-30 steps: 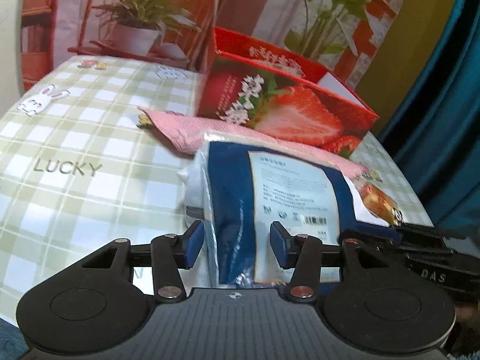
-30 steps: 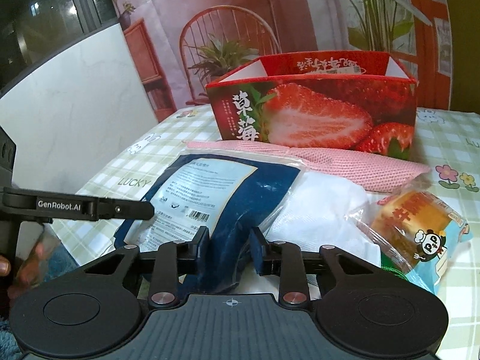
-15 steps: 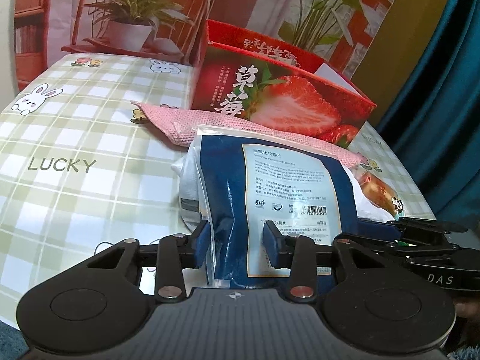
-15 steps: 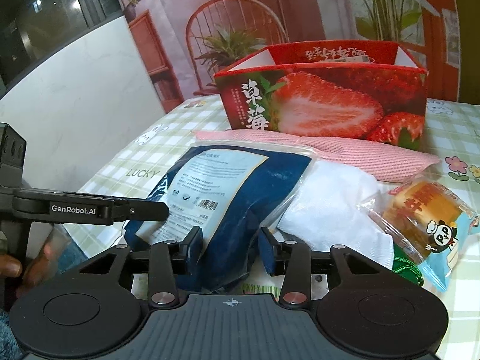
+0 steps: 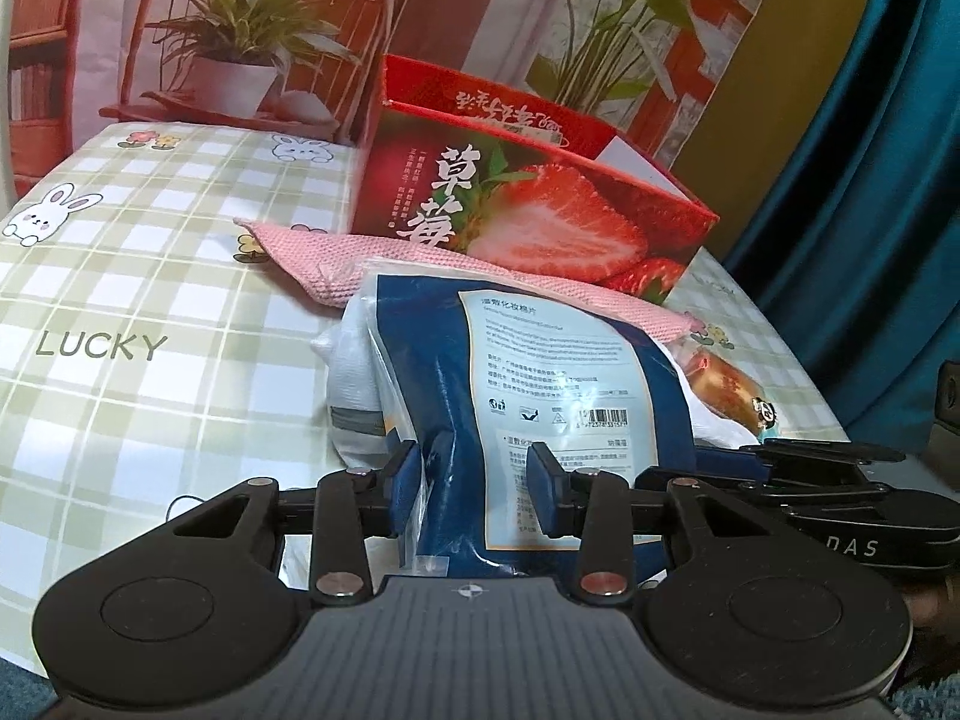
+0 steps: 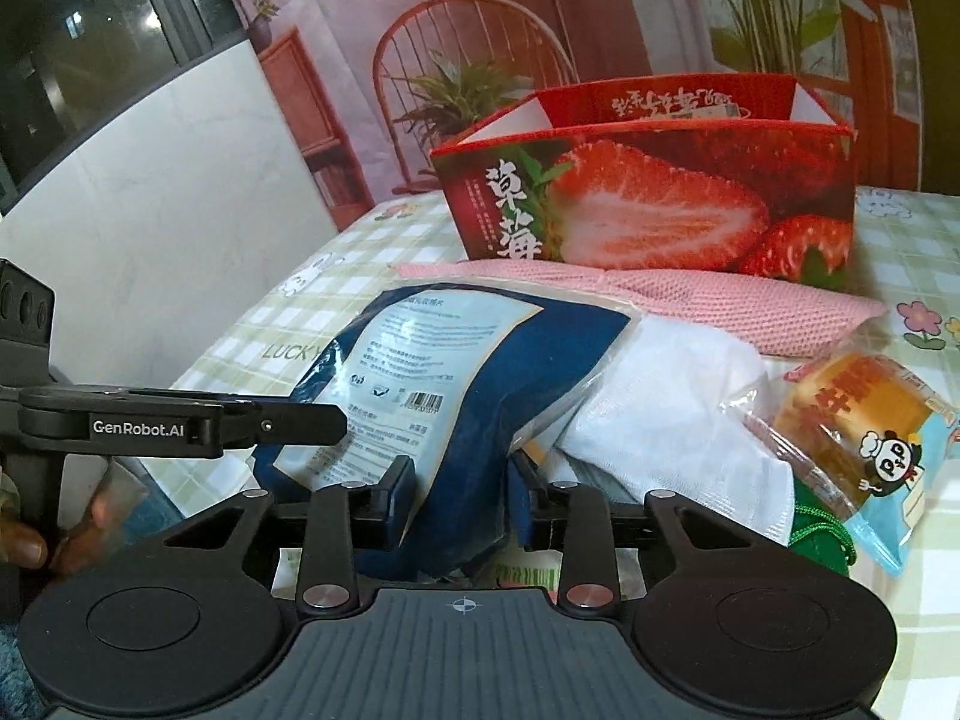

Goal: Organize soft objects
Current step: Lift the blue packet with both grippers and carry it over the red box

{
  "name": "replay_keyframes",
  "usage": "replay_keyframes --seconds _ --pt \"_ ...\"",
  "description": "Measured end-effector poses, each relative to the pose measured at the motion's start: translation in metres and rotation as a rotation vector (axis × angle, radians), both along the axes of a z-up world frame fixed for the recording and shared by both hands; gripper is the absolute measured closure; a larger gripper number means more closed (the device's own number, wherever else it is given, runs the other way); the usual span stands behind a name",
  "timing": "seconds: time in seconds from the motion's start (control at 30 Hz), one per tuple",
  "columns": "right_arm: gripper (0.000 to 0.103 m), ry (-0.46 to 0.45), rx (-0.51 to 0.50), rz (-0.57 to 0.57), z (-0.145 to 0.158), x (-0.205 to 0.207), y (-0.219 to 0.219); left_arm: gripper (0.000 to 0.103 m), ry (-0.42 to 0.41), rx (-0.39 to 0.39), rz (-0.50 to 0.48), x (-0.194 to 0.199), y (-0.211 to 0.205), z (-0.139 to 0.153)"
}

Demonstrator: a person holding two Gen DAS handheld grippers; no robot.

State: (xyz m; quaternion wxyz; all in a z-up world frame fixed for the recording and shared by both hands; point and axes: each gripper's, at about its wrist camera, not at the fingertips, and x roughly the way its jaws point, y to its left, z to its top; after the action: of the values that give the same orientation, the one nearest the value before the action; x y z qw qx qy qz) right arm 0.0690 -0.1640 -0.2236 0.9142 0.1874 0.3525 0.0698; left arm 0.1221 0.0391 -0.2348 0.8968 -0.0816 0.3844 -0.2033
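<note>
Here, both grippers flank the near end of the blue plastic pouch with a pale label (image 5: 528,372). The left gripper (image 5: 475,480) grasps it; the right gripper (image 6: 459,489) is closing on it, pads pressing the pouch.

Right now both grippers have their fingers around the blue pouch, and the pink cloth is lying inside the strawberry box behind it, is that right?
Not quite. The pink cloth is not inside the strawberry box; it lies on the table in front of it, as the right wrist view shows. The rest holds: the left gripper and the right gripper, whose jaws are closing, both have the blue pouch between their fingers.
</note>
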Motion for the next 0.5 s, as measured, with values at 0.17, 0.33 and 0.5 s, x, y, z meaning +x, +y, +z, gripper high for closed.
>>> replay_keyframes --seconds 0.17,0.33,0.5 --pt "0.074 -0.034 -0.035 0.001 0.006 -0.004 0.002 0.063 -0.023 -0.017 -0.016 -0.002 0.002 0.003" --pt "0.074 -0.099 -0.083 0.002 0.019 -0.008 0.003 0.063 -0.072 -0.046 -0.036 -0.005 0.004 0.013" --pt "0.075 -0.14 -0.112 0.0 0.029 -0.007 -0.001 0.063 -0.1 -0.069 -0.039 -0.001 0.002 0.022"
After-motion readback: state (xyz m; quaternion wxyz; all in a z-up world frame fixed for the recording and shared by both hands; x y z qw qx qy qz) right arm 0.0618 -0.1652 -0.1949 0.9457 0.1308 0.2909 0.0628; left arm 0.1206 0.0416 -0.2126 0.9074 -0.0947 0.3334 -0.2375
